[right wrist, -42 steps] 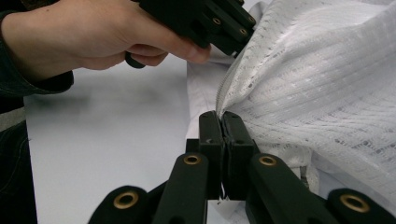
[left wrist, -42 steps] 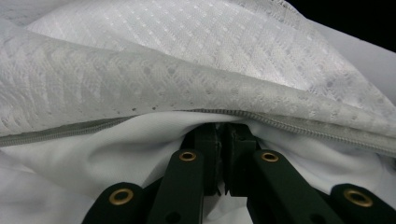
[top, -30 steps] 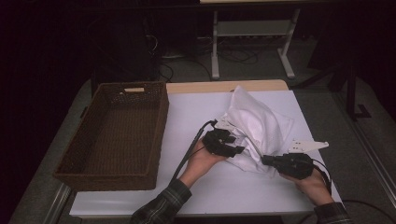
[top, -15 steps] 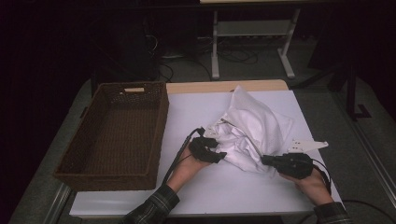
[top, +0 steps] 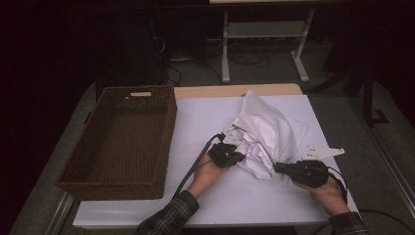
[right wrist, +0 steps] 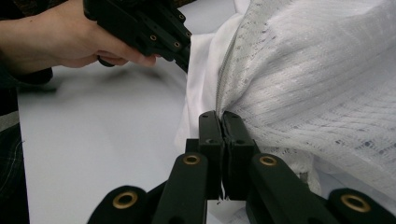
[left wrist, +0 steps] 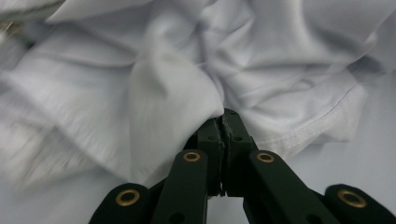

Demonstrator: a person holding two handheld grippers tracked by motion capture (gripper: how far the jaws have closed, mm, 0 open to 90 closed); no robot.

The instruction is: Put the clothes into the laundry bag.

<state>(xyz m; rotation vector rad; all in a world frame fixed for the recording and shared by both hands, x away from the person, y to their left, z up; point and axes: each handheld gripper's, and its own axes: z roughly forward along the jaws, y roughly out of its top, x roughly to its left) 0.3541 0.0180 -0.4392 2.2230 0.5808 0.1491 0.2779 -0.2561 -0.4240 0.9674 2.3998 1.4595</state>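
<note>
Left gripper (top: 234,157) has just been closing and now pinches the cloth (top: 269,134); right gripper (top: 281,168) pinches its near edge. It's crumpled on the table (top: 195,122), basket (top: 122,142) empty, folding not begun.

Item: white garment (top: 266,134), soft cloth, one piece. Condition: crumpled and bunched, heaped in loose folds rather than spread flat. Surface: plain smooth weave with a stitched hem (left wrist: 322,128) along one edge; another part is a ribbed, open-knit panel (right wrist: 317,79) (its make is hard to tell further). Pose: a peak of cloth rises at the far end, and the mass slopes down toward the near edge. Location: right half of the white table (top: 195,122), resting on it, well apart from the table's left side.
</note>
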